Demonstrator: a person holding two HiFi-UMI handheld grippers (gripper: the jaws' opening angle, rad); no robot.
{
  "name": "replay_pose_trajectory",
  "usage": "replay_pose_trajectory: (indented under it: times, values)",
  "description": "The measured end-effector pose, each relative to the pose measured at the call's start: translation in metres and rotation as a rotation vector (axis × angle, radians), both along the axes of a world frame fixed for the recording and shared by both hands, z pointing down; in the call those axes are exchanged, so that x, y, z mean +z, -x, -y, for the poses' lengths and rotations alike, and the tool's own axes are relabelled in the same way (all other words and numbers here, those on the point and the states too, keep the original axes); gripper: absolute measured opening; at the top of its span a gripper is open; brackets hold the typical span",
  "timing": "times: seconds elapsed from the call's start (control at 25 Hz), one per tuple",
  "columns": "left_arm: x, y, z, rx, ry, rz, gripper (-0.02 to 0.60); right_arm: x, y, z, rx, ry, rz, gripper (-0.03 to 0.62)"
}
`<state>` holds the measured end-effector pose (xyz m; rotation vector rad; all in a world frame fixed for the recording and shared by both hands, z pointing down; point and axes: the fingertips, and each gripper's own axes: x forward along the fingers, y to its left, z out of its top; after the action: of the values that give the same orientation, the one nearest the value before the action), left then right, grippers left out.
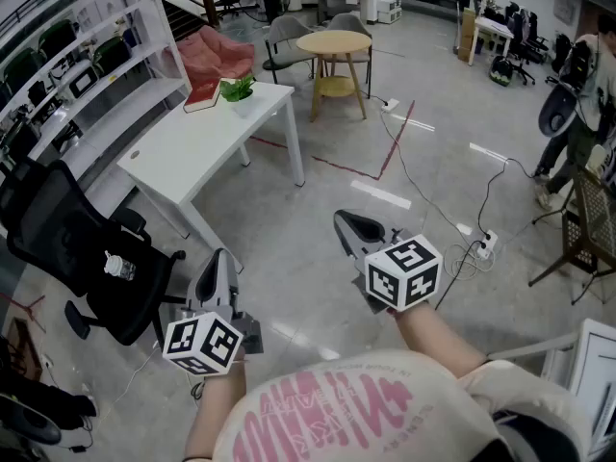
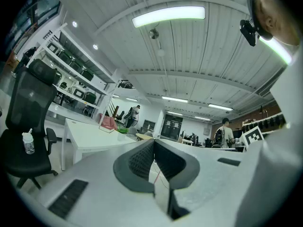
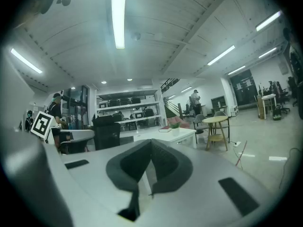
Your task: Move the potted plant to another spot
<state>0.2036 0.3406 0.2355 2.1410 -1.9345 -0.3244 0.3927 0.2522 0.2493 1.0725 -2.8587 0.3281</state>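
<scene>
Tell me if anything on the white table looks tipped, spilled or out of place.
Nothing stands out. The potted plant stands upright near the far corner of the white table, beside a book, and no spill shows around it.

Potted plant on table far end, beside book.

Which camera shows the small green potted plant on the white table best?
Head view: the small green potted plant stands clear near the white table's far end. Both gripper views show only a tiny distant speck.
</scene>
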Motion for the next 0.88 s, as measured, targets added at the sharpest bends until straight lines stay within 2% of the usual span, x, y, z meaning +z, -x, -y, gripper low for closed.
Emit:
replay_pose_trajectory:
  times: [0.48, 0.88]
  values:
    - [0.018, -0.008, -0.007, -0.029, 0.022, -0.005, 0.003, 0.022, -0.01, -0.002, -0.022, 0.035, -0.034, 0.006]
    - [0.047, 0.003, -0.006, -0.052, 0.07, -0.069, 0.003, 0.049, -0.006, 0.019, -0.007, 0.109, -0.017, 0.006]
